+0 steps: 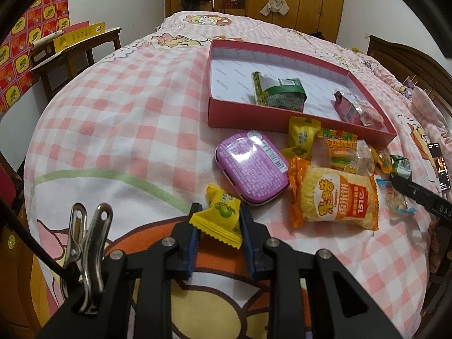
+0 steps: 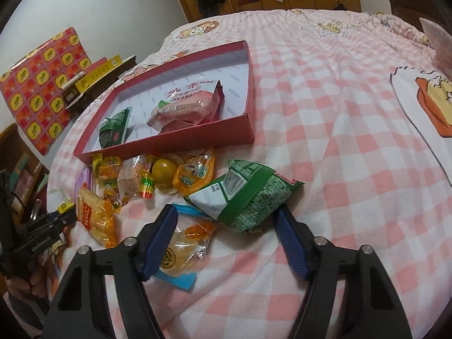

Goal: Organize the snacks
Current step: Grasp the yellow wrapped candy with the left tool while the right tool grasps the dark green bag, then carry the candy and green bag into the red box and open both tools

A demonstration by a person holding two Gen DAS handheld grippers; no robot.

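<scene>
Two packets lie in the red box at the far side of the bed; most snacks sit loose in front of it (roughly ten pieces, so little is sorted). The left gripper pinches a yellow candy. The right gripper stands wide around the green packet, near right, not clamped yet.

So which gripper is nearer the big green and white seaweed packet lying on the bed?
Right. The right gripper straddles the seaweed packet, one finger beside it. The left gripper sits across the snack pile, clamping a yellow candy.
</scene>
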